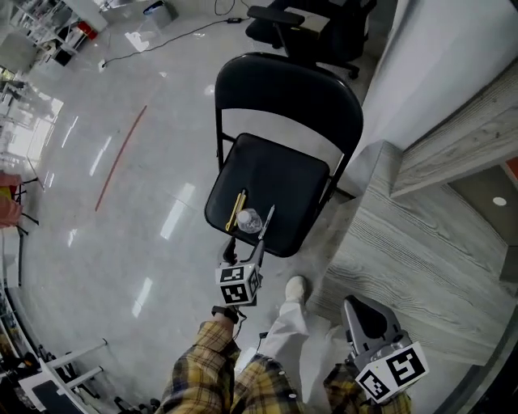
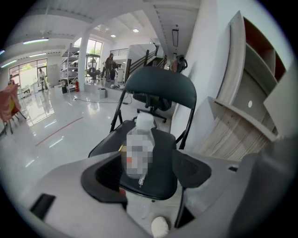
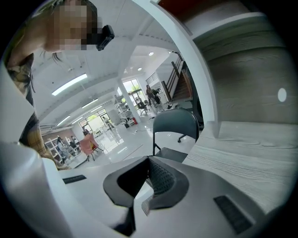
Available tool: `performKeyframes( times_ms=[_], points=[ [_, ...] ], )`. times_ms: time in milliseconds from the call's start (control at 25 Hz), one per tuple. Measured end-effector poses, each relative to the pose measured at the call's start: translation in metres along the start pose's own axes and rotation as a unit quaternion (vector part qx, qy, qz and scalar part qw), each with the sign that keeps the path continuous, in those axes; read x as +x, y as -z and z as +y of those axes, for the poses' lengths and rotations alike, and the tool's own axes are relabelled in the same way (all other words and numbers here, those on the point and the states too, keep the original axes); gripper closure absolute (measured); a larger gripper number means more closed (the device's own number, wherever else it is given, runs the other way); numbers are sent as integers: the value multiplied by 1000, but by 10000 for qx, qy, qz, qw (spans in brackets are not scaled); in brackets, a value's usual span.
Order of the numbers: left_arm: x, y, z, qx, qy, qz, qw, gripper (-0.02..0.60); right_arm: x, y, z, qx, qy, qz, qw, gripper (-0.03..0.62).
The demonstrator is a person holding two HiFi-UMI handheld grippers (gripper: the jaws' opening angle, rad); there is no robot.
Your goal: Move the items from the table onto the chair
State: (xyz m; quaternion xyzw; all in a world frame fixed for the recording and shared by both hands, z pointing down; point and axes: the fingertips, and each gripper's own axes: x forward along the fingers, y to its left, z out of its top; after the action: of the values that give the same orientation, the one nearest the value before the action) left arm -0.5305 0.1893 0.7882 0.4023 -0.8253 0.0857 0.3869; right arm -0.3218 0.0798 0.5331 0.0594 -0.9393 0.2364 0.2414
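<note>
Grey wood-grain desk point(image 1: 421, 259): nearest, at the person's right side.
Right tongs point(image 3: 148, 176): held low at the desk's near edge. The jaws are pressed together with nothing between them.
Left tongs point(image 2: 150, 173): reaching over the front of the seat, jaws spread wide, one on either side of the bottle. Neither pad appears to touch it, so the grip is released.
Bottle point(image 2: 138, 153): clear plastic with a white cap. It stands upright on the seat near the front edge, between the open jaws.
Yellow stick point(image 1: 236, 209): pencil-like, lying flat on the seat just beside the bottle on its left.
Chair point(image 1: 275, 174): black folding type. The seat carries both items, and the backrest rises beyond them.
Step in hand (judgement): the bottle is set down and let go, and withdrawal comes next.
Good practice (judgement): draw the left tongs straight back along their own line with both jaws wide, so that no pad clips the bottle. It looks light and tall, and it stands close to the seat's edge, so a small knock could tip it off. Stay clear of the stick as well.
Office chair point(image 1: 312, 24): well behind the folding chair, on the glossy floor point(image 1: 121, 202).
</note>
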Motion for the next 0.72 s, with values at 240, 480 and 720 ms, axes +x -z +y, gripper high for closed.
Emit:
performKeyframes(
  times_ms=[240, 480, 720],
  points=[
    [-99, -93, -72, 529, 471, -929, 9932, 380, -60, -42, 14, -257, 21, -393, 9989, 577],
    [-206, -188, -194, 964, 1370, -1852, 9683, 513, -157, -82, 9, -576, 362, -1101, 9916, 577],
    [-289, -215, -357, 1400, 2490, -2231, 9320, 575, -277, -90, -38, -624, 992, -1813, 9764, 577]
  ],
)
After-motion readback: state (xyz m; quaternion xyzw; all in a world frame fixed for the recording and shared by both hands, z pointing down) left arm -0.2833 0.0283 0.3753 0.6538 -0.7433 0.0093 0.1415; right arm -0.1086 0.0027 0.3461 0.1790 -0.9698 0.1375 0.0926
